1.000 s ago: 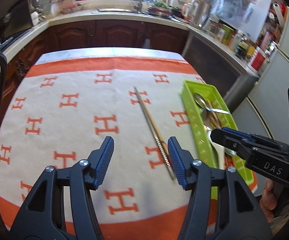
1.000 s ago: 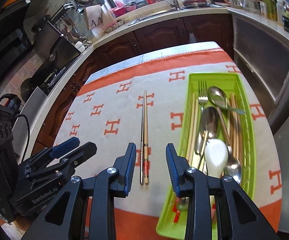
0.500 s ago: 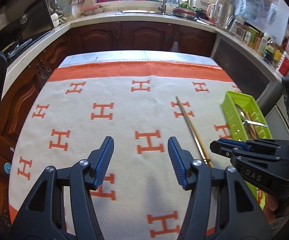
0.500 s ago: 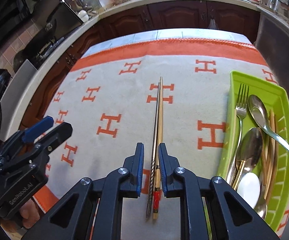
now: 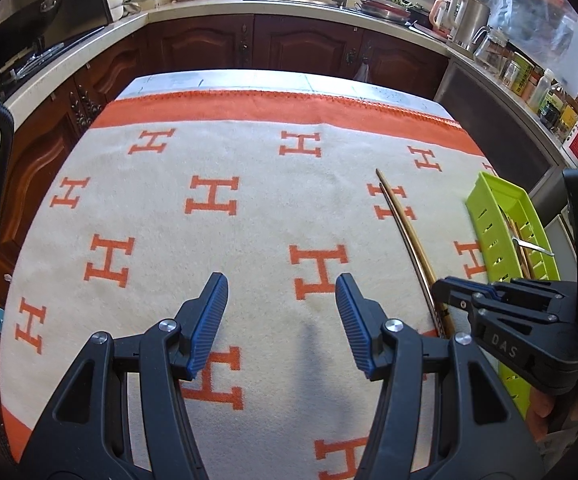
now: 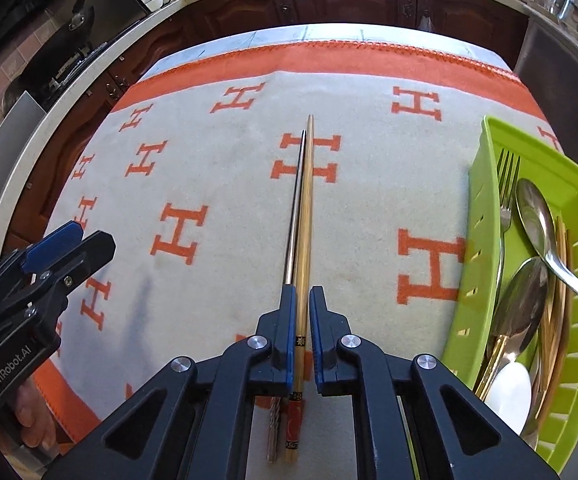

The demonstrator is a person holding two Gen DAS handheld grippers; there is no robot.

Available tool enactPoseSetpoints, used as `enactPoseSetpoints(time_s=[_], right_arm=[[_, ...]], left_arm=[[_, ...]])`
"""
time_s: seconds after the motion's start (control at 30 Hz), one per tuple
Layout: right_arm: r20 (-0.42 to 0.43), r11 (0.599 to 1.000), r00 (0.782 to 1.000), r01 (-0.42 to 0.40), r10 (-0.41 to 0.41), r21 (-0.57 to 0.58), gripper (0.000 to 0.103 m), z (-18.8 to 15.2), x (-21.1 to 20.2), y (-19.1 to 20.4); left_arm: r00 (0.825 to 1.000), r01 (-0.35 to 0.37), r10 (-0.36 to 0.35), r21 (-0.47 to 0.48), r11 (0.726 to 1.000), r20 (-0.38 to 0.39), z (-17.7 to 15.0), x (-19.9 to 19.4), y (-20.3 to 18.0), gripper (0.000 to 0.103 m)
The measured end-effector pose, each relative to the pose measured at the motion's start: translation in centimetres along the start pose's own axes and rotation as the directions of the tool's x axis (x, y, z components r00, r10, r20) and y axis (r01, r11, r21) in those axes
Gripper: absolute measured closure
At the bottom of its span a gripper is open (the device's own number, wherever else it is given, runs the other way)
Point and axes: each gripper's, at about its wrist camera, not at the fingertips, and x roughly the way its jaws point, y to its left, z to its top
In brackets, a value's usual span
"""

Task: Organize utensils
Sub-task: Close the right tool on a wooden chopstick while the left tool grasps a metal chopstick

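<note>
Blanket [image 5: 249, 208] with orange H marks is covering the table, orange border running along its far edge. Green tray [image 6: 485, 216] is sitting at about three o'clock on the blanket in the right wrist view, holding a fork [image 6: 507, 184], several spoons [image 6: 533, 216] and more chopsticks [image 6: 559, 280] inside it.

Left gripper [image 5: 281, 320] is hanging above the bare blanket at six o'clock of its own view, jaws spread wide with nothing between them. In the right wrist view it is showing at nine o'clock, well apart from the chopsticks.

Right gripper [image 6: 301, 328] is reaching in from six o'clock, its blue pads [image 6: 288, 332] nearly closed around a pair of chopsticks [image 6: 303, 208]. The pair is lying side by side on the blanket, one wooden and one metal, pointing toward twelve o'clock. The pads are flanking the pair near its thick end, with the wooden stick showing in the narrow gap and the decorated ends sticking out behind the fingers toward six o'clock. Whether the pads are pressing firmly on both sticks is hard to tell. In the left wrist view the same chopsticks [image 5: 401, 220] are running at two o'clock, just left of the tray [image 5: 489, 216], with the right gripper [image 5: 449, 300] meeting them at three o'clock.
</note>
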Motion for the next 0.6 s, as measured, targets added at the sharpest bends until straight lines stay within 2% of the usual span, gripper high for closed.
enactPoseSetpoints(time_s=[0.3, 0.6], right_arm=[[0.015, 1.000, 1.000, 0.024, -0.024, -0.002, 0.096, 0.6, 0.9, 0.3], [0.082, 0.996, 0.997, -0.022, 0.014, 0.091, 0.097, -0.5, -1.7, -1.7]], left_arm=[[0.999, 0.029, -0.028, 0.018, 0.999, -0.030, -0.3, 0.5, -1.7, 0.050], [0.997, 0.068, -0.066, 0.043, 0.997, -0.046, -0.5, 0.5, -4.0, 0.050]])
